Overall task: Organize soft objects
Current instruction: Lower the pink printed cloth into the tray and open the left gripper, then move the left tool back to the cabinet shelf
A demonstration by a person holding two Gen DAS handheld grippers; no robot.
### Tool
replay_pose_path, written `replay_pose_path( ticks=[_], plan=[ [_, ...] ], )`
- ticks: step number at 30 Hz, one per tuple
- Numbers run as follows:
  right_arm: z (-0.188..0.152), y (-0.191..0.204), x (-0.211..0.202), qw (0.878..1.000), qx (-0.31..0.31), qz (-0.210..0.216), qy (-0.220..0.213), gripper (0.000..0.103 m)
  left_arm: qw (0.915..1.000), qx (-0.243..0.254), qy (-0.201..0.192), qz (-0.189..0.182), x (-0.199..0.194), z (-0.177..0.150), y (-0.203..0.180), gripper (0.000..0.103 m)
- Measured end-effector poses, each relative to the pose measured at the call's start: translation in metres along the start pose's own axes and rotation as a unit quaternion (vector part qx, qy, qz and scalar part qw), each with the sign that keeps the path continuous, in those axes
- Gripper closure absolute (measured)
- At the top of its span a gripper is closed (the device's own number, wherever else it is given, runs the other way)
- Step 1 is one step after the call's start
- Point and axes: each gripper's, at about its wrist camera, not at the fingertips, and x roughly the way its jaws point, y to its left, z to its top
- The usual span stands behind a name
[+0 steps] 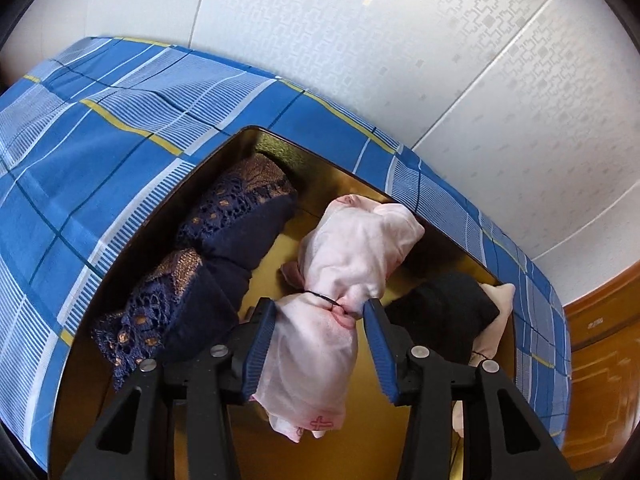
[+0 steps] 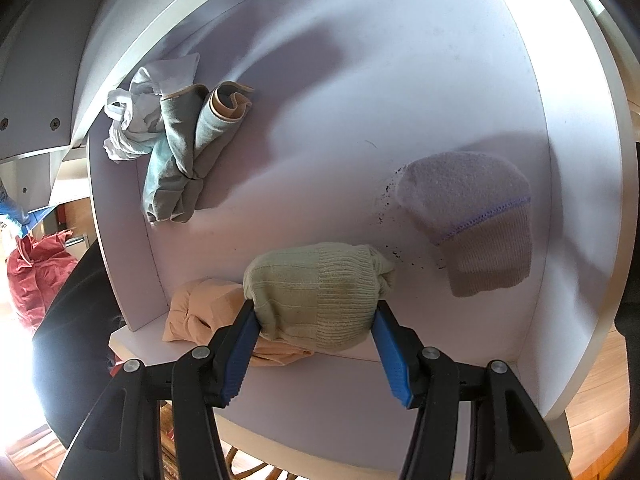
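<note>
Pink bundle (image 1: 336, 280), thin cloth tied at its waist, is clamped by the left gripper (image 1: 320, 308) over the gold tin (image 1: 400, 420). Beside it lies navy lace (image 1: 192, 280). The right gripper (image 2: 316, 312) grips a ribbed green sock roll (image 2: 316, 296).

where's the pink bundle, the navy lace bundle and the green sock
pink bundle (image 1: 352, 248): left wrist view, upper half.
navy lace bundle (image 1: 240, 216): left wrist view, upper roll.
green sock (image 2: 316, 300): right wrist view, middle.

Blue plaid bedsheet (image 1: 100, 168) stretched flat, white and yellow stripes crossing it. Behind it, pale wallpaper (image 1: 400, 60) with a faint geometric pattern. Down in the right corner, brown wooden panelling (image 1: 600, 360). Over in the right view, strong daylight flaring at lower left, wooden floor (image 2: 596, 412) glowing at lower right, white drawer wall (image 2: 580, 240) catching soft shadow.
</note>
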Motion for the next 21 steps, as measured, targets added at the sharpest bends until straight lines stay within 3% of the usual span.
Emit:
replay_pose_path(
  ticks=[4, 13, 21],
  plan=[
    [0.0, 0.0, 0.001, 1.0, 0.002, 0.0, 0.0, 0.046, 0.9997, 0.015, -0.009, -0.016, -0.011, -0.004, -0.001, 0.038],
    [0.001, -0.001, -0.002, 1.0, 0.004, -0.001, -0.005, 0.046, 0.9952, 0.065, -0.032, -0.065, -0.047, -0.024, -0.005, 0.031],
    [0.003, -0.002, -0.008, 1.0, 0.008, -0.003, -0.014, 0.046, 0.9871, 0.097, -0.035, -0.122, -0.082, -0.064, 0.001, 0.026]
  ],
)
